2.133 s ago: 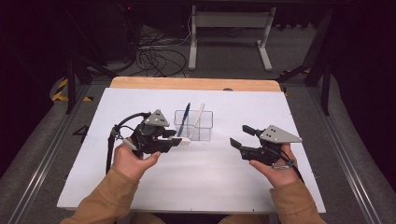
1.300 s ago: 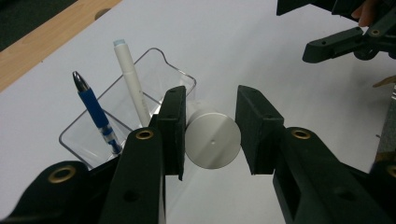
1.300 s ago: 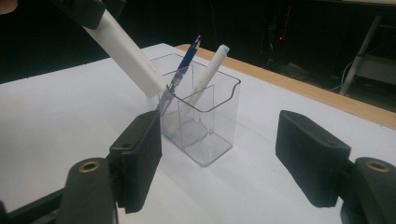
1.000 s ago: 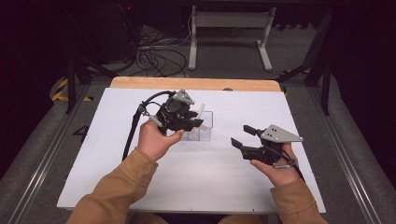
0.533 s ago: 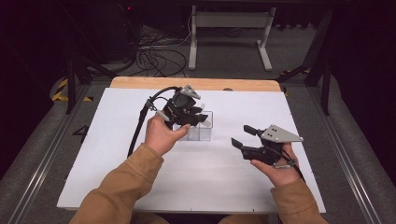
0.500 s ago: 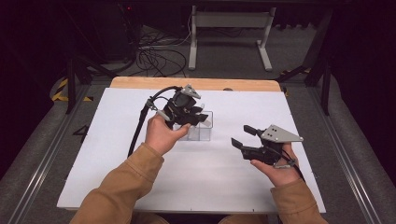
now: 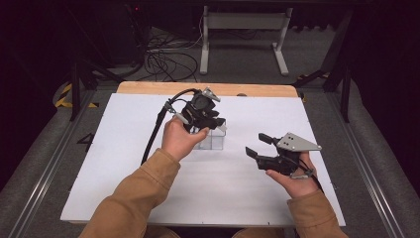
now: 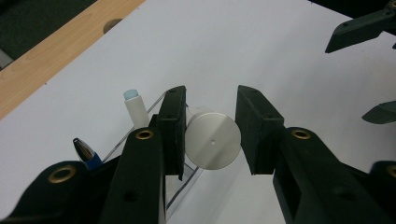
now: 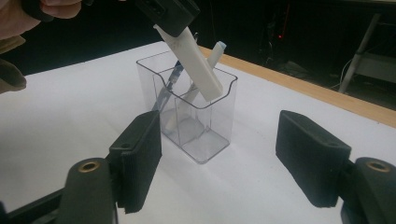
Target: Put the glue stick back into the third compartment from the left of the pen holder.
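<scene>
The white marker (image 9: 189,63) hangs tilted over the clear holder (image 9: 205,140), tip just past the rim, not yet dropped in. The left gripper (image 8: 210,133) grips it. Two pens already stand inside. At four o'clock, the right gripper (image 7: 257,146) waits open, empty.

left forearm in a tan sleeve reaches from the near edge up toward the middle of the table, hand wrapped round the left gripper (image 7: 212,121), which tips forward and down, cable looping off its back. its jaws stand a little apart; one pad (image 8: 172,126) touches what sits between them, the other shows a gap. right hand (image 7: 293,177) sits low, toward the near right corner, palm up under the right gripper (image 7: 255,145), held level and pointing left across the table, jaws wide apart.
</scene>
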Tool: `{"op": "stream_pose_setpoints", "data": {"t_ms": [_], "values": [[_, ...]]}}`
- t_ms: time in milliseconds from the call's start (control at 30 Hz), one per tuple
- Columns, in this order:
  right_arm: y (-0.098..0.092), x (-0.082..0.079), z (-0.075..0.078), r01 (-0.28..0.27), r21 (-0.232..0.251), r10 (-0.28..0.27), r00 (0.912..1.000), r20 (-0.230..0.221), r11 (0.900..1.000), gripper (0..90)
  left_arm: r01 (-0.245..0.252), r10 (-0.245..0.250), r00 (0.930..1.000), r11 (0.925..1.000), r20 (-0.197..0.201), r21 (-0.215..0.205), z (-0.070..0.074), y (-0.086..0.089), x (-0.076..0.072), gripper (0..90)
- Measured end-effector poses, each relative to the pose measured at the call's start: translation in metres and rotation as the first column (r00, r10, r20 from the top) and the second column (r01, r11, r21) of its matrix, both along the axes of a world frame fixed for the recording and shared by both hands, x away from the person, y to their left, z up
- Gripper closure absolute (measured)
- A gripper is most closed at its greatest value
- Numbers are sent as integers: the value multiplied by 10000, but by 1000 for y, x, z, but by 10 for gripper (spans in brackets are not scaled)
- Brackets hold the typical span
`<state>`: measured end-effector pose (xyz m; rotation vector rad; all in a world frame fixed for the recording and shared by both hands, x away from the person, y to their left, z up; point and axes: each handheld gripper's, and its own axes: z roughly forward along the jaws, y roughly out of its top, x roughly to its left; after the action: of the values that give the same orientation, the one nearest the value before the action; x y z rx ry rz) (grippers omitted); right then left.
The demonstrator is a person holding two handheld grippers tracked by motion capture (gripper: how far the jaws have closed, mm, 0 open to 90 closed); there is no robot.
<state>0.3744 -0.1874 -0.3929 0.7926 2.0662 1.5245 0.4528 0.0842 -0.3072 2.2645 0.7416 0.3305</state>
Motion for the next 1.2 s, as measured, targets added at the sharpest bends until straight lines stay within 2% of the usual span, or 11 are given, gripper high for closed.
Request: {"op": "stream_pose_setpoints", "data": {"t_ms": [500,600,633,700,767,900,1000,1100,1200], "values": [[0,0,0,18,-18,-18,10000,18,10000,320,-120,123,9999,9995,-104,293,-3,0,3,652],[-1,0,0,24,-23,-23,10000,25,10000,320,163,-163,9999,9997,-29,179,-7,-1,5,645],[-1,0,1,42,-24,-42,10000,23,10000,320,141,-143,9998,9998,124,132,-8,-1,5,615],[-1,0,1,48,-25,-48,10000,39,10000,318,59,-58,9994,10000,347,-40,-7,0,3,422],[-2,0,1,57,-19,-57,10000,60,10000,317,44,-43,9974,10000,719,-9,-4,2,-3,351],[-2,1,2,60,-41,-60,10000,42,10000,315,50,-14,9915,9996,1304,-267,0,10,-17,230],[-1,1,2,27,-30,-27,10000,64,10000,314,32,55,9871,9985,1601,-542,1,18,-26,188],[0,2,2,-3,-36,4,10000,62,10000,314,58,85,9862,9963,1653,-861,1,25,-31,175],[2,3,2,-36,-41,36,10000,63,10000,314,77,90,9864,9949,1641,-1005,1,32,-34,168]]}}
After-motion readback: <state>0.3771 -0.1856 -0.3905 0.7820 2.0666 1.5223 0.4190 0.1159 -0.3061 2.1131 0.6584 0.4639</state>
